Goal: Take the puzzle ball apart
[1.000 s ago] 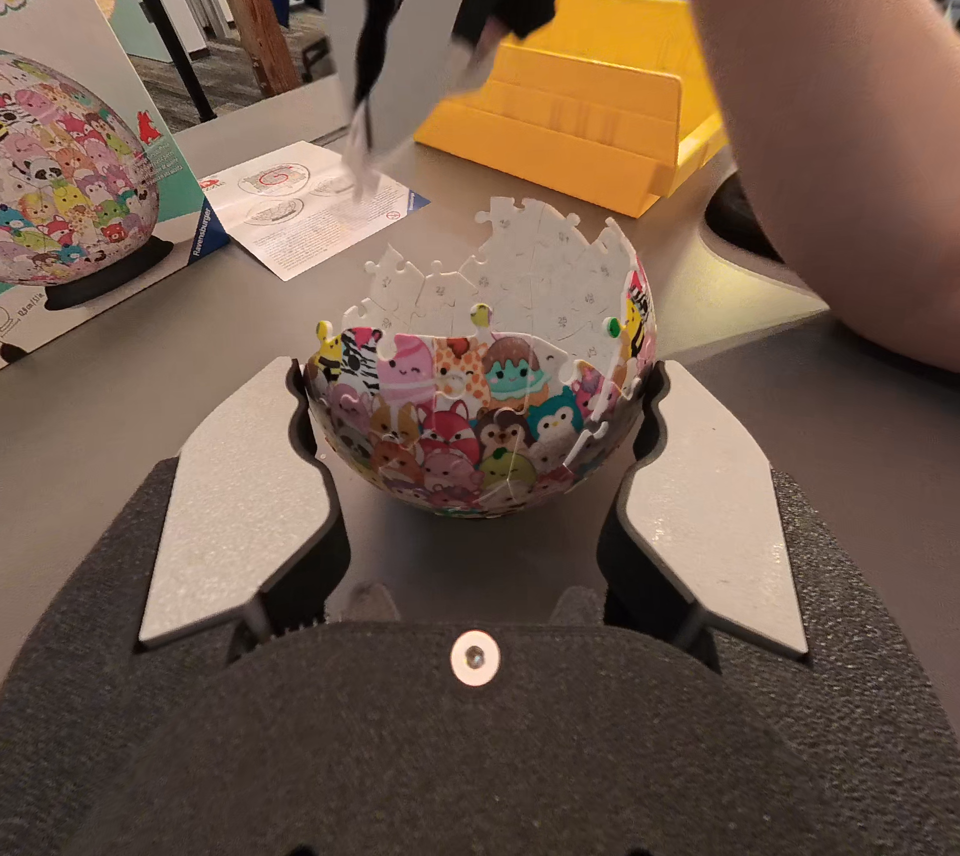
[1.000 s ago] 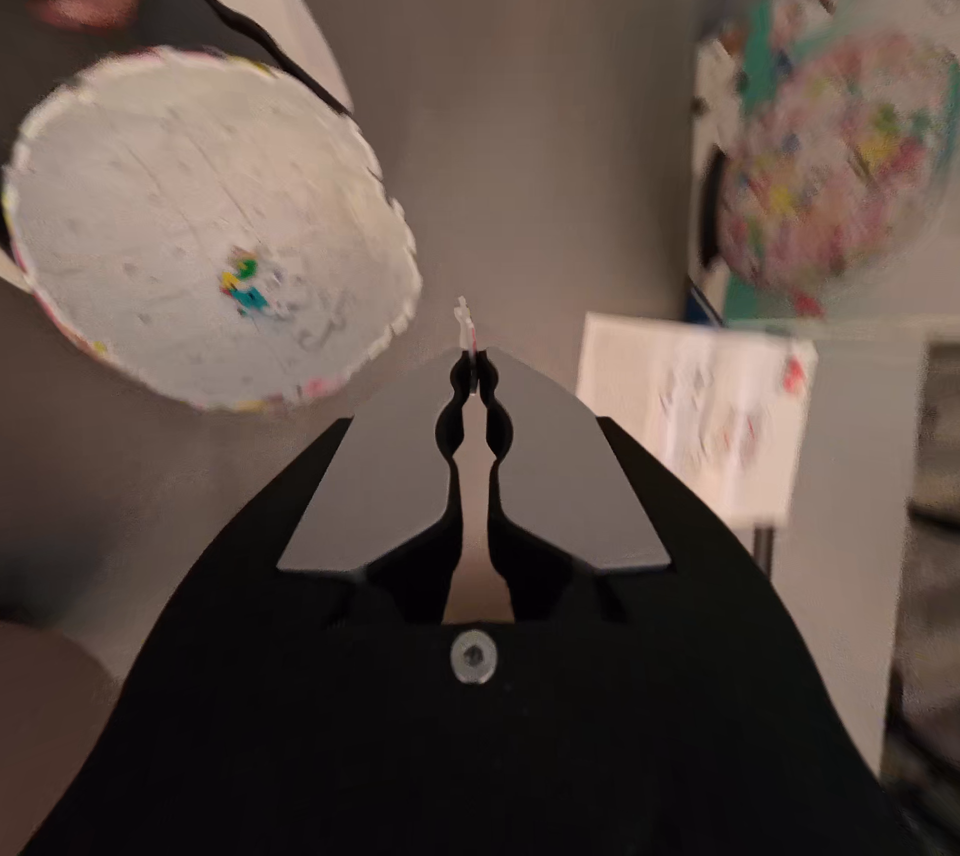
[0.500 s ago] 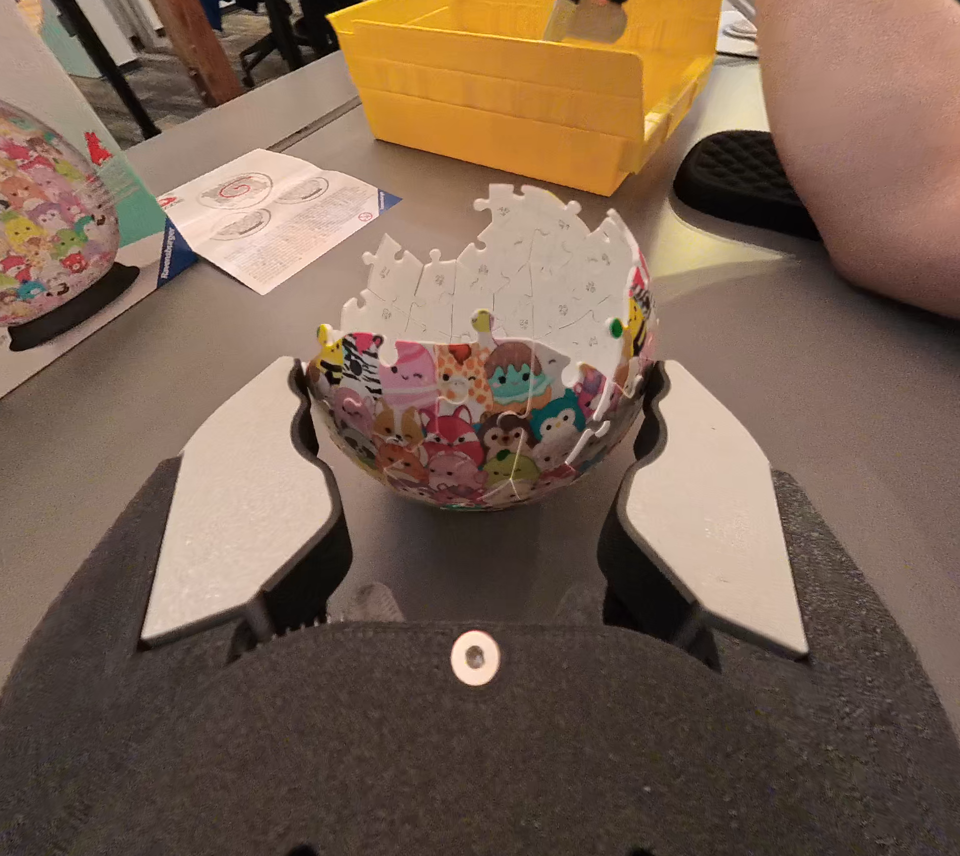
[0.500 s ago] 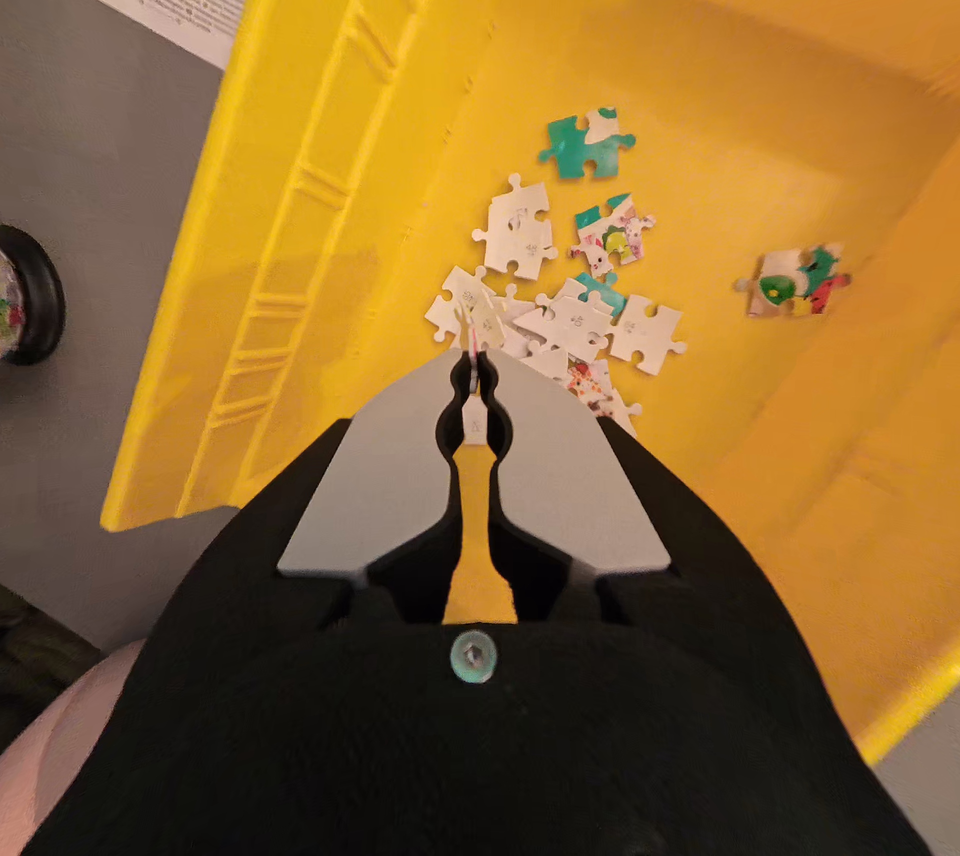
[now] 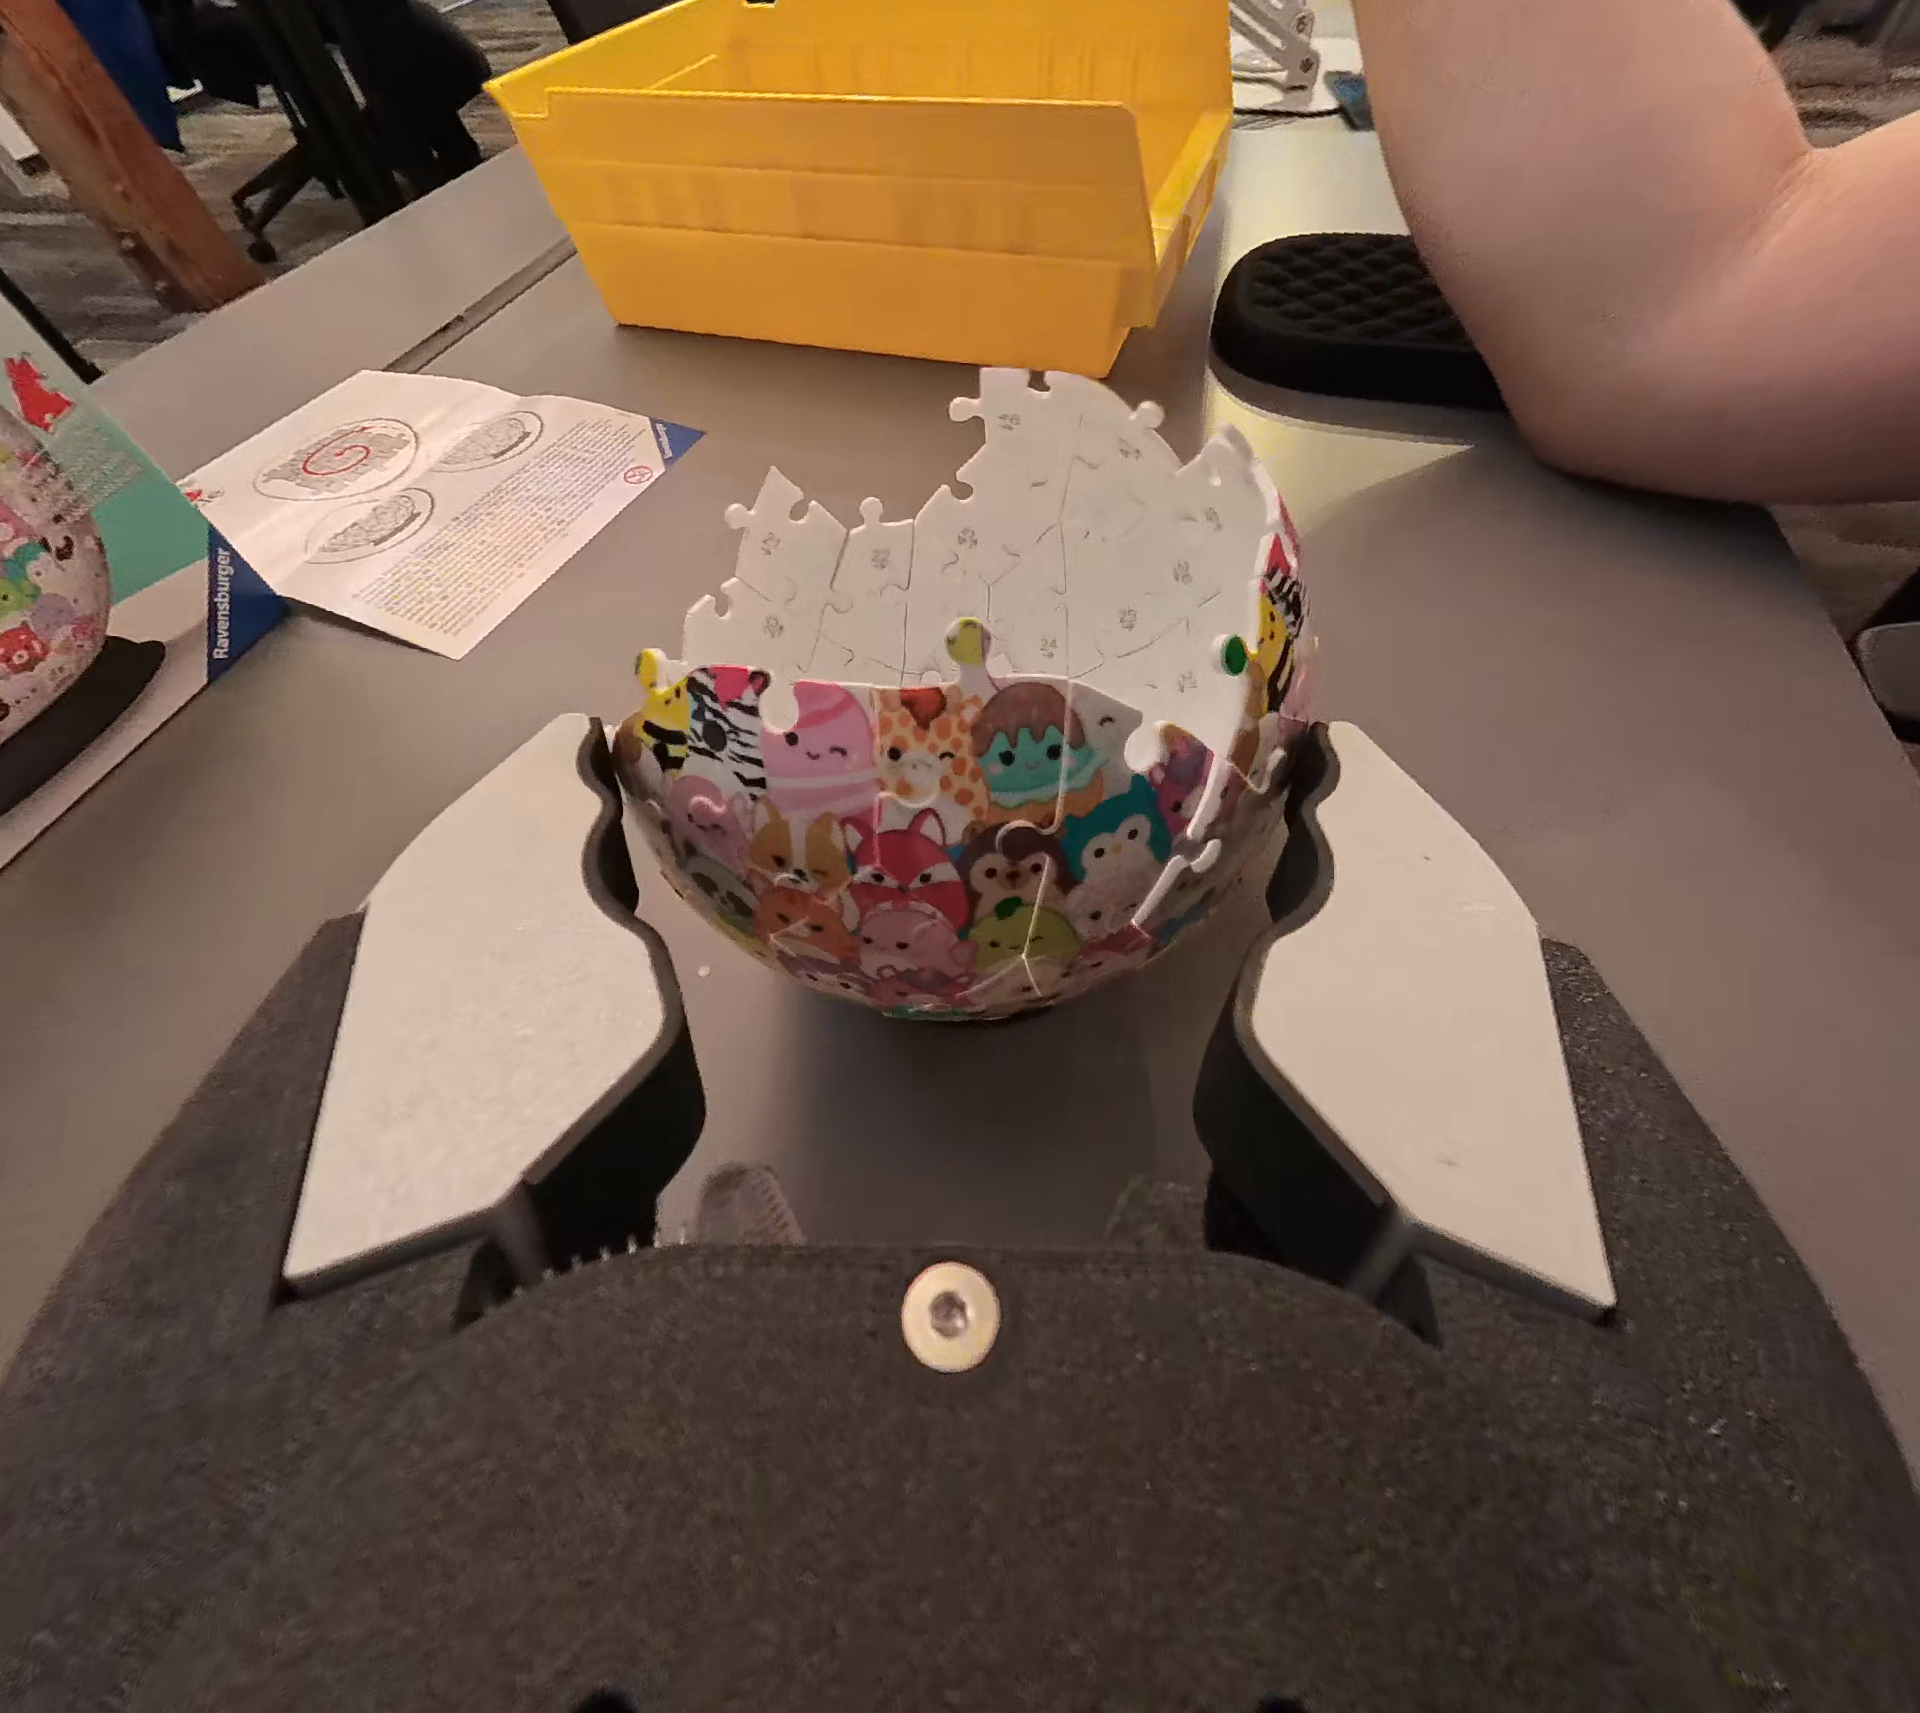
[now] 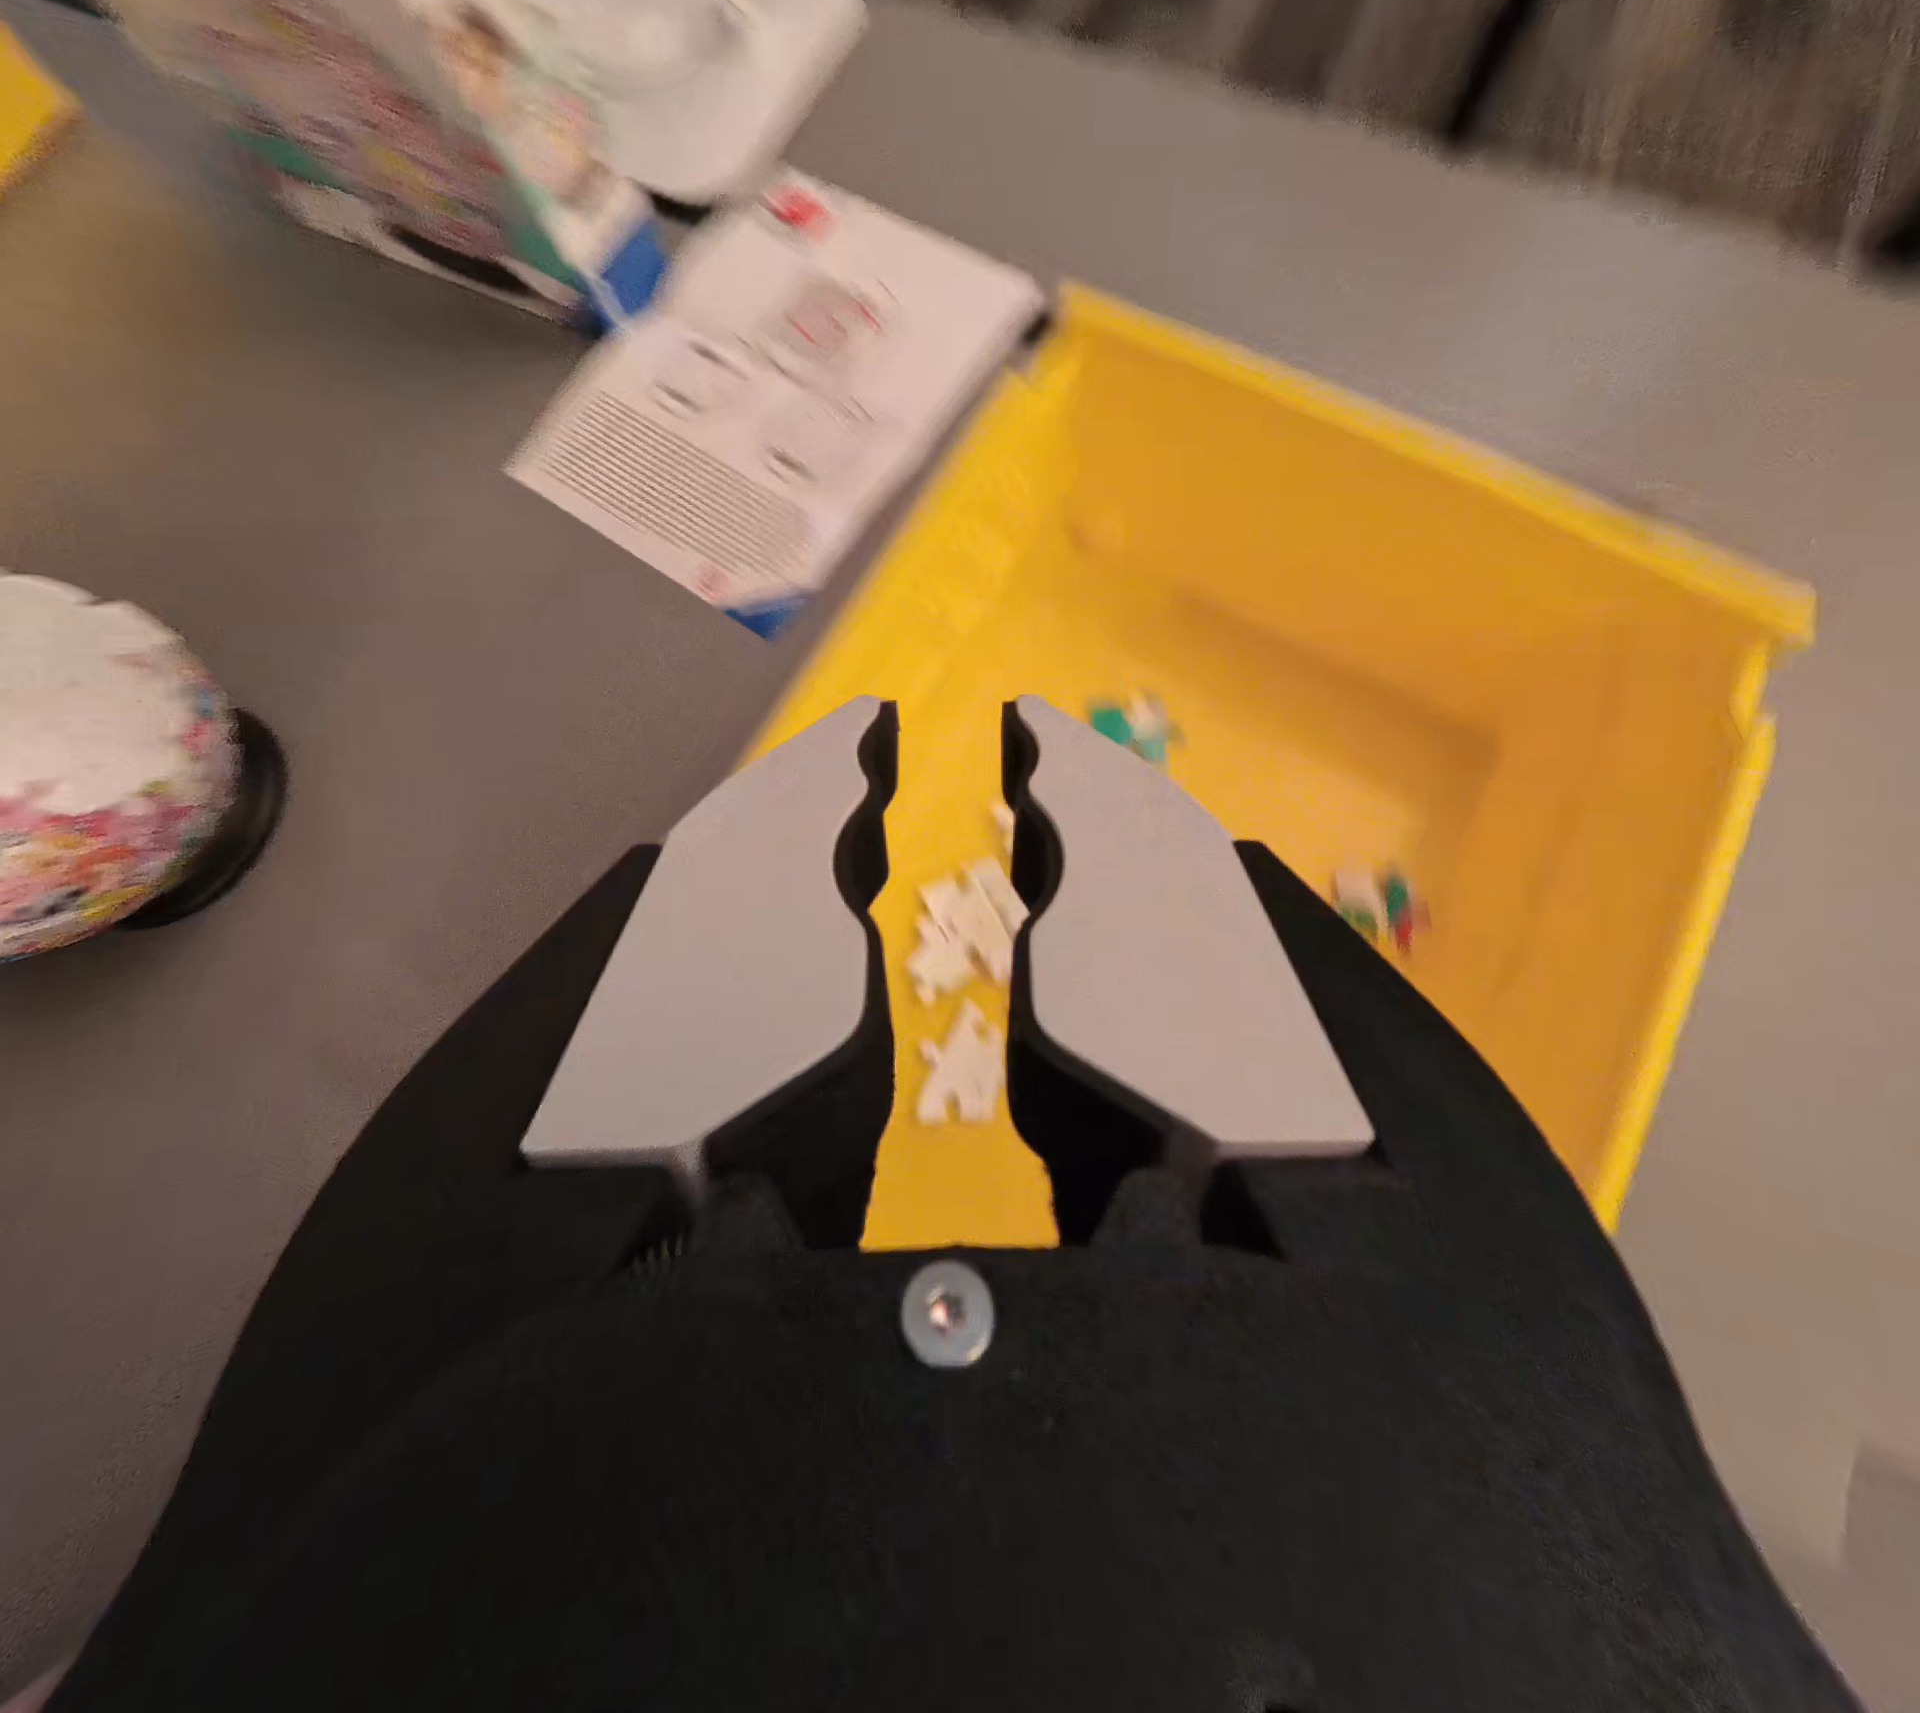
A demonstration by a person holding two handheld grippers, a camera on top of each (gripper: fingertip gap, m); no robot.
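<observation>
On the grey table [image 5: 1558, 832], the left gripper [image 5: 961, 738] clamped the puzzle ball [image 5: 961, 822]; the right gripper [image 6: 948, 707] hung parted and empty above the yellow bin [image 6: 1558, 520]. Squeezing harder could collapse the thin shell.

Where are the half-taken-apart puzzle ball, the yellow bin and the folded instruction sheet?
puzzle ball [image 5: 935, 842]: left wrist view, on its colourful outer shell.
yellow bin [image 5: 862, 209]: left wrist view, on its near side wall.
instruction sheet [image 5: 436, 500]: left wrist view, middle of the page.
</observation>
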